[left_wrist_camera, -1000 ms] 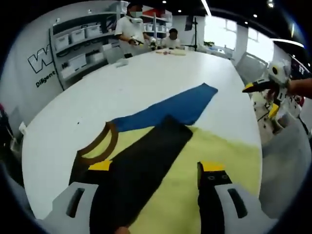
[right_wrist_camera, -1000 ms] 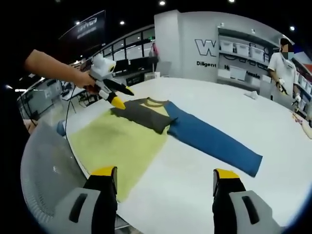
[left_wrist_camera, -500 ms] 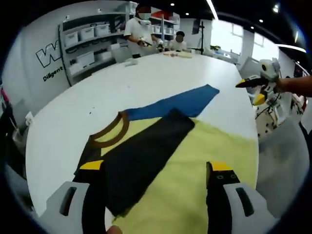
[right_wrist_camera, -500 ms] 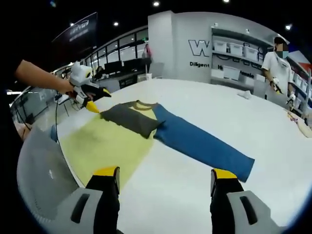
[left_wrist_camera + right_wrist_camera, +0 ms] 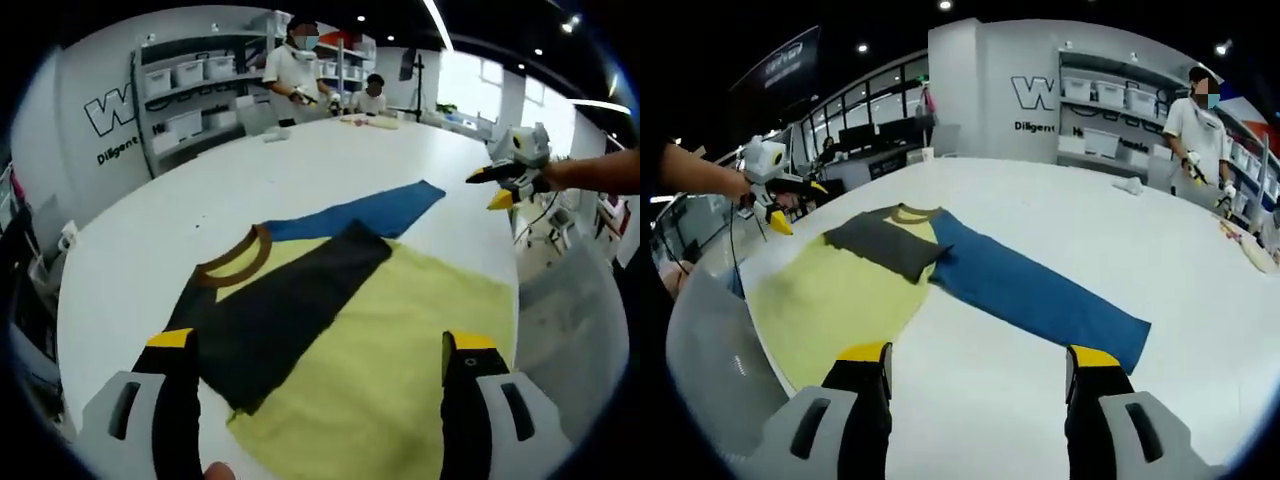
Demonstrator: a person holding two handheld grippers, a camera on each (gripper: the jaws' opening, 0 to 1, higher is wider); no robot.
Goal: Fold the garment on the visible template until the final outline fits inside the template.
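Garment [image 5: 330, 300]: a long-sleeved shirt with a yellow body, lying flat on the white table [image 5: 150, 230] just ahead of the left gripper [image 5: 315, 350]; in the right gripper view it lies ahead and to the left of the right gripper [image 5: 975, 360].
Dark sleeve [image 5: 280, 300]: folded slantwise across the yellow body, its end reaching toward the blue sleeve.
Blue sleeve [image 5: 1035, 300]: stretched out straight from the shoulder, flat on the table, away from the left gripper.
Collar [image 5: 235, 260]: a brown ring at the neck, left of the dark sleeve in the left gripper view.
Left gripper: jaws parted and holding nothing, above the shirt's near edge.
Right gripper: jaws parted and empty, over bare table on the near side of the blue sleeve; in the left gripper view it is held up off the table at the far right.
Shelves [image 5: 190, 90]: bins against the far wall.
People [image 5: 300, 65]: at the table's far end.
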